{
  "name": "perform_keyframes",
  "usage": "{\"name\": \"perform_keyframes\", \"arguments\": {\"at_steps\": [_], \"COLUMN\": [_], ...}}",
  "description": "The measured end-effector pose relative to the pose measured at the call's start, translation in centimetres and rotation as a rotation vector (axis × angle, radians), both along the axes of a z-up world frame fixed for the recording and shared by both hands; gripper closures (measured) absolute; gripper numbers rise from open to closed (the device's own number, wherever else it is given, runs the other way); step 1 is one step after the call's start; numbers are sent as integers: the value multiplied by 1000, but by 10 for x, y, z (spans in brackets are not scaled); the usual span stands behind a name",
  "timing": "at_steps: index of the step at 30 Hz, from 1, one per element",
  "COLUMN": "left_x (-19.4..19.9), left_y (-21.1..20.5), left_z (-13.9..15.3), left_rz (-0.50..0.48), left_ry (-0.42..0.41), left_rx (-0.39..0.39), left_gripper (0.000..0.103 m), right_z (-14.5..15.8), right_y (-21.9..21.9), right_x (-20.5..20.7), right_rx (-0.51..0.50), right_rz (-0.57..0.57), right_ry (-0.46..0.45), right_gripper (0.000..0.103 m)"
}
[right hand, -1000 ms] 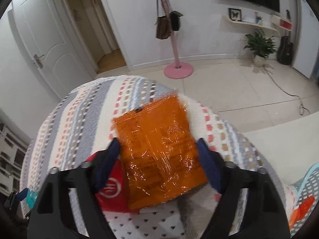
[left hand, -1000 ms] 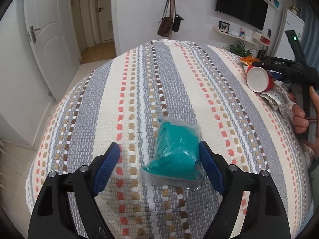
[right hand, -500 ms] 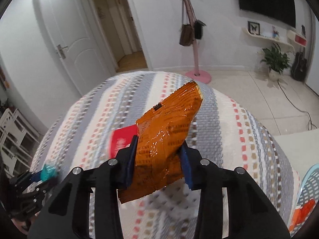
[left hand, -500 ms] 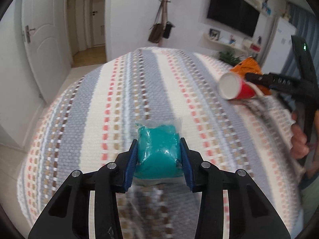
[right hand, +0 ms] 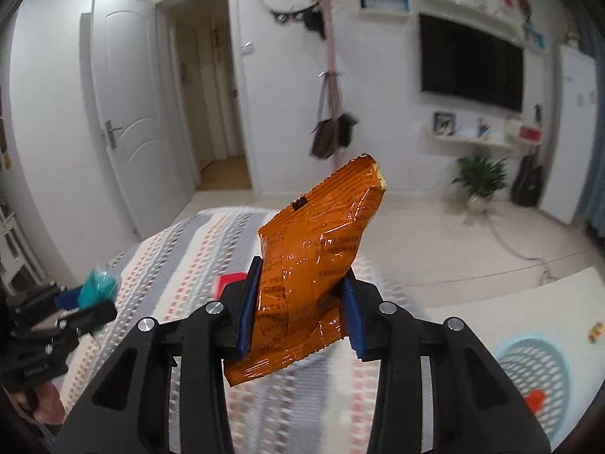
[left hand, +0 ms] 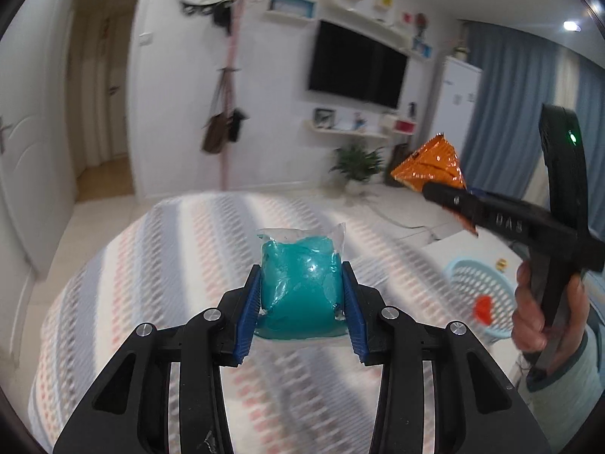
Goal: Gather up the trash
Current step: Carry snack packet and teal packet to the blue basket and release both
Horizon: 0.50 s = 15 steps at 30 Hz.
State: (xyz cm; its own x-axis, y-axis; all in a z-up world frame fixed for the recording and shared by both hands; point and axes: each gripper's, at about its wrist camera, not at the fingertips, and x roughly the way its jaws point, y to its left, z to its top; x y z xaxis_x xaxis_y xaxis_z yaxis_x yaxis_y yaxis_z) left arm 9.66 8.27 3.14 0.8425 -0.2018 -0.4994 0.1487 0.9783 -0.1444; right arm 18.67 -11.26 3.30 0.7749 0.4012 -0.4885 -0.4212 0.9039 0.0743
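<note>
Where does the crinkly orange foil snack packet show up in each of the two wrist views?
Left wrist view: the crinkly orange foil snack packet is upper right, clamped in the right hand-held gripper.
Right wrist view: the packet fills the centre, between that hand-held gripper's blue pads.
Shared landmark: the wall-mounted black television.

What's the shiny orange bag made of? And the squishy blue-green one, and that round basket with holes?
The orange snack bag looks like thin glossy plastic film or foil: it crinkles and glints. The teal pouch seems to be clear soft plastic around something teal, maybe gel or putty; its clear edge shows at the top. The light blue basket looks like hard moulded plastic with a mesh of holes.
</note>
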Motion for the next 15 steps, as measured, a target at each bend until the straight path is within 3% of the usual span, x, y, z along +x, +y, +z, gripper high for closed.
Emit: {"name": "perform_keyframes", "arguments": {"at_steps": [5,8,15], "left_x": [28,46,90], "left_y": [-65,-107,-204], "left_z": [20,24,14], "left_rz": [-125,-212,-365], "left_ry": [-32,-21,34], "left_rx": [8,0,-17], "left_gripper": [64,64,64], "right_z": [16,16,-16], "right_y": [-59,-97,-194], "right_x": [-16,-15,-1], "right_rx": [-18,-39,-29], "right_rz": [-128,-208,-431], "right_ry": [-57,-46,92], "right_gripper": [67,67,67]}}
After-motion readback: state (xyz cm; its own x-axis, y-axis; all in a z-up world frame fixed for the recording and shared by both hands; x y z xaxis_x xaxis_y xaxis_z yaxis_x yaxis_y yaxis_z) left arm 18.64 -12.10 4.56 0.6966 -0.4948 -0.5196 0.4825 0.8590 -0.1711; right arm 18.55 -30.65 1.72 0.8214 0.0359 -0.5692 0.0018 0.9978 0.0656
